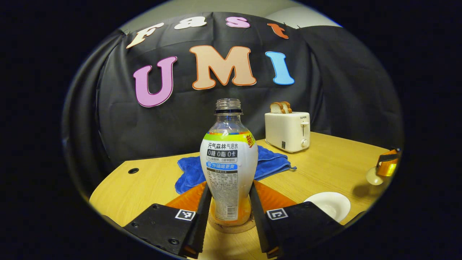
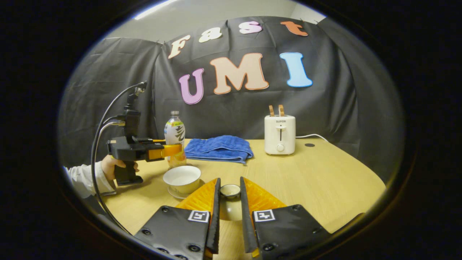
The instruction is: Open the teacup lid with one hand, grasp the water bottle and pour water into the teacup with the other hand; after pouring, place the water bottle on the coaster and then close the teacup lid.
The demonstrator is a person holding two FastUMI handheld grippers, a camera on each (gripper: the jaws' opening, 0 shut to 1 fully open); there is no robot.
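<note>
The uncapped water bottle (image 1: 229, 159), with a little orange liquid at its bottom, stands upright on a round coaster (image 1: 236, 228). My left gripper (image 1: 230, 187) is shut on the bottle's lower body, one finger on each side. The right gripper view has that bottle (image 2: 174, 133) at the left, with my left gripper (image 2: 176, 150) and a person's hand (image 2: 110, 164) holding it. The white teacup (image 2: 182, 178) sits uncovered on its saucer (image 2: 173, 194). My right gripper (image 2: 230, 179) is shut on the knob of the teacup lid (image 2: 230, 190), held above the table. The left gripper view puts the teacup (image 1: 330, 204) at lower right, the right gripper (image 1: 388, 162) and lid (image 1: 374, 176) beyond.
A blue towel (image 2: 218, 148) lies folded behind the bottle. A white toaster (image 2: 279, 134) with two bread slices stands at the back of the wooden table (image 2: 317, 180), its cord trailing right. Black cloth walls the booth behind.
</note>
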